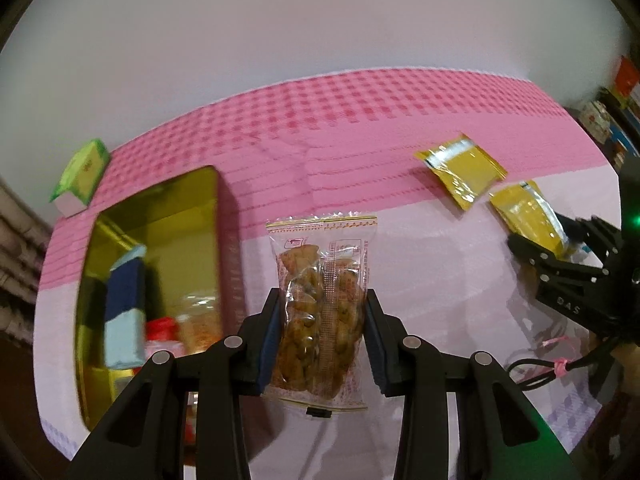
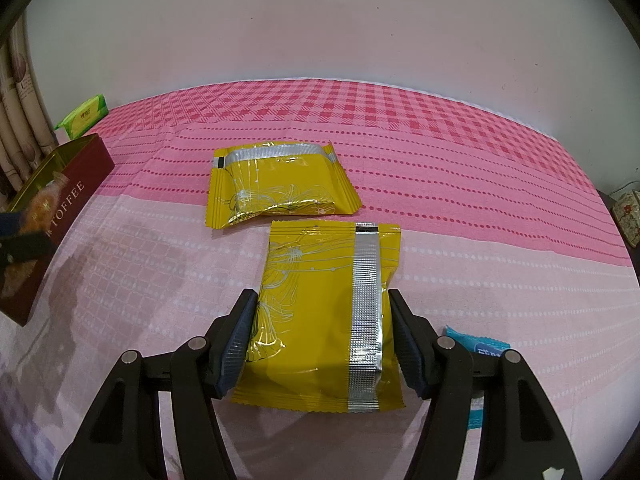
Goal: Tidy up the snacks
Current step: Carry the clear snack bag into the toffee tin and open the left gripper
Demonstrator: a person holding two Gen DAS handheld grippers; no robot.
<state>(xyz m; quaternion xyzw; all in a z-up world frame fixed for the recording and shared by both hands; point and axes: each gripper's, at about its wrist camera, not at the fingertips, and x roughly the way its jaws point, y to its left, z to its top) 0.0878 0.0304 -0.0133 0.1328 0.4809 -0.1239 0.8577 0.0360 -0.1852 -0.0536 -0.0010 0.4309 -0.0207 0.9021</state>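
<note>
A pink checked cloth [image 2: 400, 128] covers the tabletop. The gold-lined tin [image 1: 200, 216] sits left. The right gripper [image 2: 320, 344] has its jaws clamped on a yellow packet [image 2: 312, 320]; the left gripper [image 1: 320, 344] has its jaws clamped on a clear snack bag [image 1: 320, 300].

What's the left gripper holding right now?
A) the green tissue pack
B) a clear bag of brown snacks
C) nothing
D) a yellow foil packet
B: in the left wrist view the left gripper is shut on the clear bag of brown snacks, its pads pressing both sides; the yellow packet sits between the right gripper's fingers instead.
</note>
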